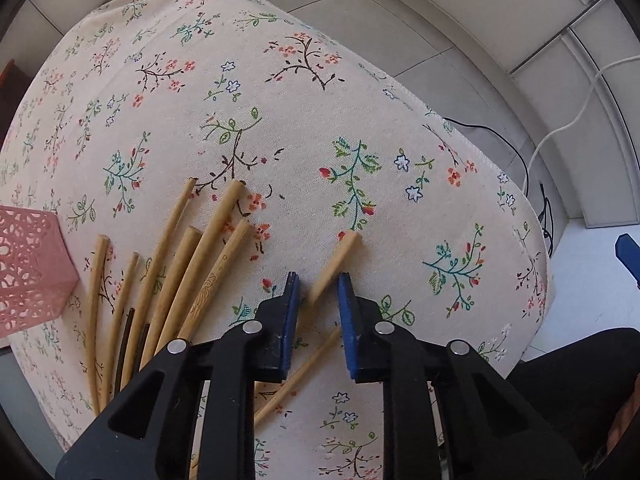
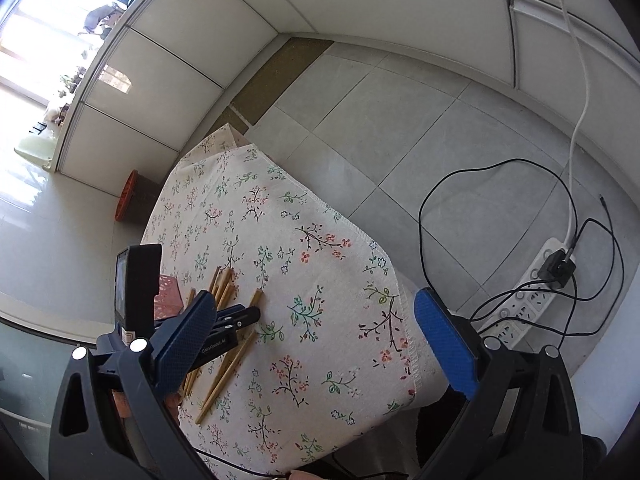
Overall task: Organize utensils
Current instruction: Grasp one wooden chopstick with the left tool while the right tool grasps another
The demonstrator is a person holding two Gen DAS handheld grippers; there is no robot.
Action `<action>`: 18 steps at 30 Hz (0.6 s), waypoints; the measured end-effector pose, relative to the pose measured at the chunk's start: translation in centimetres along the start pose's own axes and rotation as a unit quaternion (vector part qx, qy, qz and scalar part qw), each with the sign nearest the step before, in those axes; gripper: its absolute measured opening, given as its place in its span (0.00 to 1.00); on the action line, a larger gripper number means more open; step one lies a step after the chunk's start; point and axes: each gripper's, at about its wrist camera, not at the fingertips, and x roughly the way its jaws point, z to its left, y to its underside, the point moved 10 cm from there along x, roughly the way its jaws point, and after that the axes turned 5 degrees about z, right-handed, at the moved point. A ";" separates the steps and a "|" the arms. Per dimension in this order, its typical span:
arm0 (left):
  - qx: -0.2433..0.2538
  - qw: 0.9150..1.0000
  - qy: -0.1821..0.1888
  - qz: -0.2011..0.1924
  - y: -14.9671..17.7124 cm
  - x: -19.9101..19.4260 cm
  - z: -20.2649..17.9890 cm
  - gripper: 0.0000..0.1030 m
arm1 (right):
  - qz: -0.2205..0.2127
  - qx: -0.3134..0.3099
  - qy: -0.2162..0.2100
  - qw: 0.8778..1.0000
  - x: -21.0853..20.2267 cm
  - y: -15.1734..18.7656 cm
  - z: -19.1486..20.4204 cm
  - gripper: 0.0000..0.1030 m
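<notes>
So the left gripper is down low over the tabletop, jaws spread a bit with a single bamboo chopstick sitting in the gap between the blue pads. Can't really tell if the pads touch it, looks like there's space on both sides. Just left of it there's a fanned pile of chopsticks on the floral tablecloth, and a pink lattice holder lies beside the pile at the cloth's left edge. Another loose chopstick runs under the gripper. The right gripper hangs higher, off the tabletop's near side, jaws wide apart and holding nothing. A power strip and cables lie on the floor.
</notes>
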 end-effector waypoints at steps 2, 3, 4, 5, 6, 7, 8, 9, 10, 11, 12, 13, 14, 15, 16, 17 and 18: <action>0.001 1.000 0.005 -0.014 0.7 -0.2 0.4 0.15 | 0.003 -0.007 0.011 1.000 0.4 0.2 0.3 0.94; 0.001 1.000 0.008 -0.022 0.7 -0.3 0.7 0.13 | 0.005 -0.011 0.018 1.000 0.6 0.2 0.4 0.94; 0.001 0.999 0.012 -0.030 1.3 -0.4 0.7 0.12 | 0.006 -0.014 0.024 1.000 0.7 0.3 0.5 0.94; 0.002 0.999 0.014 -0.041 1.3 -0.7 1.1 0.10 | 0.005 -0.016 0.031 0.999 0.9 0.4 0.5 0.94; 0.001 0.999 0.011 -0.052 1.3 -1.0 1.5 0.07 | 0.004 -0.020 0.038 0.999 1.0 0.5 0.6 0.94; -0.002 0.998 0.008 -0.066 1.6 -1.5 2.4 0.07 | 0.003 -0.026 0.045 0.999 1.1 0.6 0.8 0.94; -0.010 0.997 0.016 -0.080 1.9 -2.3 3.1 0.07 | 0.003 -0.031 0.053 0.998 1.3 0.6 0.9 0.94; -0.016 0.995 0.024 -0.094 2.4 -3.2 3.6 0.06 | 0.003 -0.037 0.062 0.997 1.5 0.7 1.1 0.94; -0.021 0.993 0.031 -0.109 2.9 -4.5 4.1 0.06 | 0.004 -0.042 0.074 0.996 1.8 0.9 1.2 0.94; -0.025 0.991 0.036 -0.126 3.6 -6.1 4.4 0.06 | 0.007 -0.049 0.088 0.995 2.1 1.1 1.3 0.94; -0.027 0.988 0.038 -0.144 4.4 -7.7 4.9 0.06 | 0.011 -0.056 0.102 0.993 2.6 1.4 1.4 0.94; -0.027 0.985 0.040 -0.163 5.4 -9.5 5.5 0.06 | 0.019 -0.060 0.117 0.991 3.2 2.0 1.6 0.94; -0.029 0.982 0.041 -0.185 6.4 -11.3 6.1 0.06 | 0.034 -0.060 0.130 0.989 4.1 2.7 1.8 0.94; -0.032 0.978 0.042 -0.204 7.0 -12.1 5.1 0.06 | 0.056 -0.056 0.142 0.987 5.1 3.7 2.0 0.94; -0.037 0.973 0.045 -0.224 8.0 -13.6 5.4 0.06 | 0.082 -0.047 0.153 0.984 6.3 4.8 2.3 0.94; -0.044 0.968 0.049 -0.243 9.0 -14.8 5.7 0.06 | 0.107 -0.038 0.159 0.981 7.4 6.0 2.7 0.94; -0.052 0.962 0.052 -0.263 10.2 -16.3 6.6 0.06 | 0.129 -0.028 0.163 0.978 8.4 7.1 3.3 0.94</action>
